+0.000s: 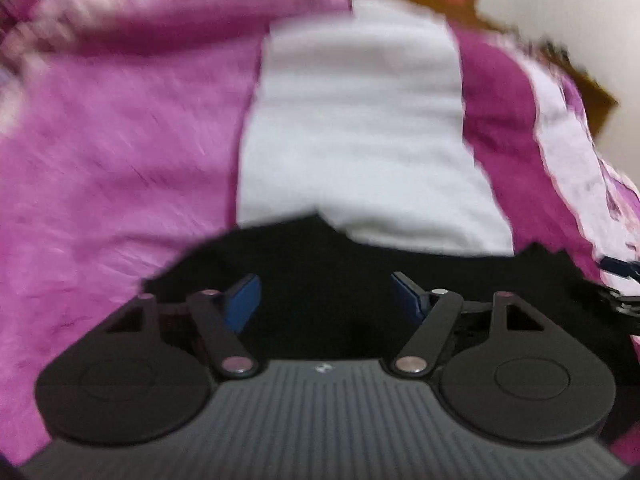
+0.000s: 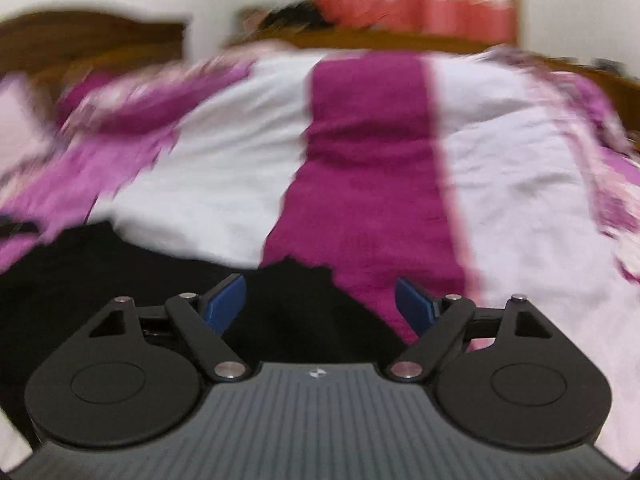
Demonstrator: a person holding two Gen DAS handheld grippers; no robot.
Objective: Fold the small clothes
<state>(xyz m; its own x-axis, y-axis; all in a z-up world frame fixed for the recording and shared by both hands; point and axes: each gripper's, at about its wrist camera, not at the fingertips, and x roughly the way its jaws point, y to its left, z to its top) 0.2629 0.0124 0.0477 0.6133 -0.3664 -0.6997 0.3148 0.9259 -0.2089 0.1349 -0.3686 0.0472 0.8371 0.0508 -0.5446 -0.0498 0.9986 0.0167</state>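
Note:
A black garment [image 1: 328, 264] lies on a bed with a pink, magenta and white striped bedspread [image 1: 120, 168]. In the left wrist view my left gripper [image 1: 325, 280] is open, its blue fingertips [image 1: 244, 300] spread low over the garment's edge. In the right wrist view the same black garment [image 2: 100, 280] fills the lower left, and my right gripper [image 2: 320, 282] is open over its right edge, with the right finger above the magenta stripe [image 2: 360, 160]. Both views are blurred by motion. Neither gripper holds anything.
A brown wooden headboard [image 2: 88, 40] stands at the back left. The wooden bed frame [image 2: 400, 40] runs along the far side, with a red and white curtain [image 2: 412, 0] and a white wall behind. My right gripper shows at the left wrist view's right edge [image 1: 620, 276].

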